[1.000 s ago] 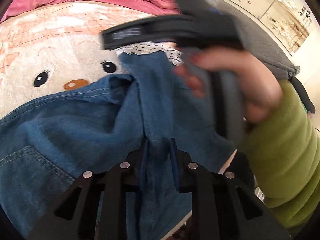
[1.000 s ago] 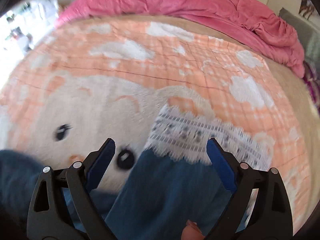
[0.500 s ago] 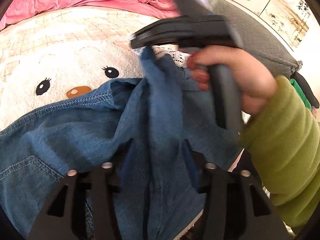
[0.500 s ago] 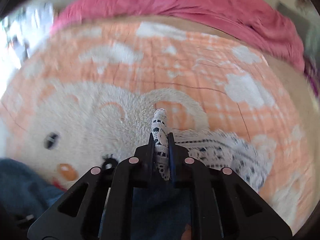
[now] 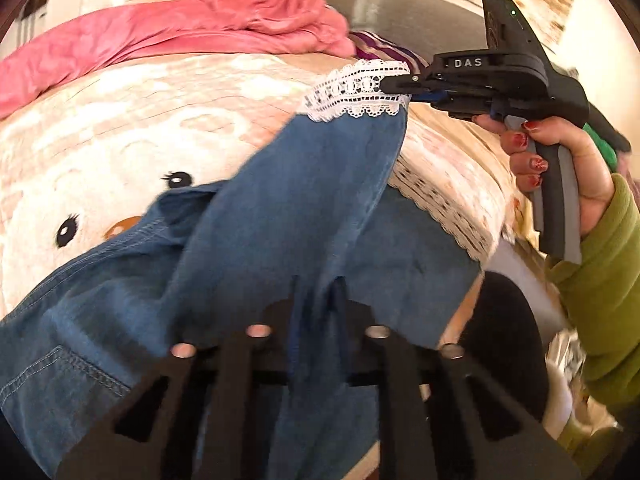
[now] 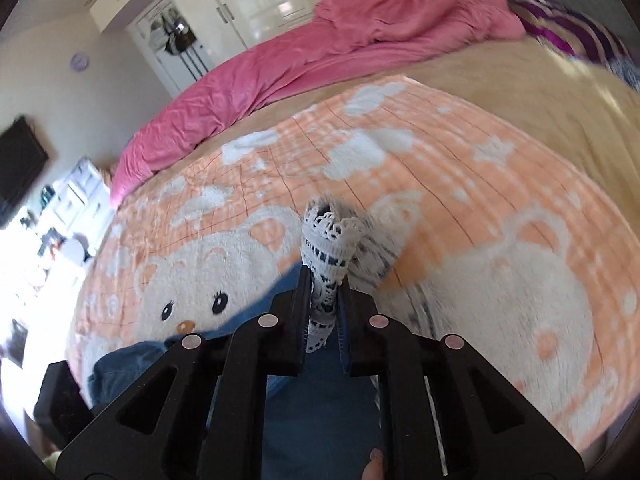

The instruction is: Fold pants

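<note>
Right tool (image 6: pixel 324 304) has just clamped the lace hem (image 5: pixel 358 90) & lifted that leg off the bed (image 6: pixel 460 200). Left tool (image 5: pixel 316 300) grips the pants (image 5: pixel 280 220) mid-leg, so a fold looks imminent.

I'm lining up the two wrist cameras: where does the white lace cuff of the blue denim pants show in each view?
Left wrist view: the white lace cuff sits upper centre-right, lifted, its right end pinched in the right tool.
Right wrist view: the lace cuff is at centre, bunched upright between that tool's fingers.
Shared landmark: the crumpled pink quilt along the far side of the bed.
</note>
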`<action>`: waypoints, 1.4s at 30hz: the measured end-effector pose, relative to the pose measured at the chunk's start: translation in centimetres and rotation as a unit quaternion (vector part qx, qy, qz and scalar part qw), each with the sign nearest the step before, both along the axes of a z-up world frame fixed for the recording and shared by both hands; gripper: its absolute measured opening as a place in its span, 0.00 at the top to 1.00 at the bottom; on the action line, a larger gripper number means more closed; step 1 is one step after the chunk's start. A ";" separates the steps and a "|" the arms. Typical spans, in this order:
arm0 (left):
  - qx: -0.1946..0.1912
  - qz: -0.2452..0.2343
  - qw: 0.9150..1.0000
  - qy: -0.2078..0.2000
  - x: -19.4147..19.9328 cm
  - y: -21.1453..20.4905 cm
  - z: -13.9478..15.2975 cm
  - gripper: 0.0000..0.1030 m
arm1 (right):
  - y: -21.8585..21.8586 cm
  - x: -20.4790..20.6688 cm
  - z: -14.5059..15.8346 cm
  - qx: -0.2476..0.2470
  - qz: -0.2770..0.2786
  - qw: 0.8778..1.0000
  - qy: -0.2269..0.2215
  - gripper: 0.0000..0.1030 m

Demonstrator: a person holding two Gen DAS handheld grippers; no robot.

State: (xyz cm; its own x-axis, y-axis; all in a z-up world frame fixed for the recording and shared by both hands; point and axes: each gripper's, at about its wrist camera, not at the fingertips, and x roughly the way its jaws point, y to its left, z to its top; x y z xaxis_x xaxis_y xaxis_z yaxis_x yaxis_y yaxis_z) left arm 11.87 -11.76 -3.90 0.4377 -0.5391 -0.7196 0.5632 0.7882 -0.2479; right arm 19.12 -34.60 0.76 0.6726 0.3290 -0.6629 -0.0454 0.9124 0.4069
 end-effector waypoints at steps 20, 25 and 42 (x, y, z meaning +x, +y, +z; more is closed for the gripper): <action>0.036 -0.048 0.998 -0.009 -4.8 0.8 1.0 0.98 | -5.5 -11.5 -7.2 0.096 -0.027 0.992 0.077 0.61; 0.049 -0.056 0.997 0.001 -4.6 0.3 0.1 0.98 | -5.9 -11.7 -6.8 0.084 -0.031 0.994 0.058 0.69; 0.096 -0.119 0.988 0.014 -5.9 -1.7 -2.0 0.97 | -7.4 -13.7 -8.1 0.019 -0.021 0.997 0.071 0.92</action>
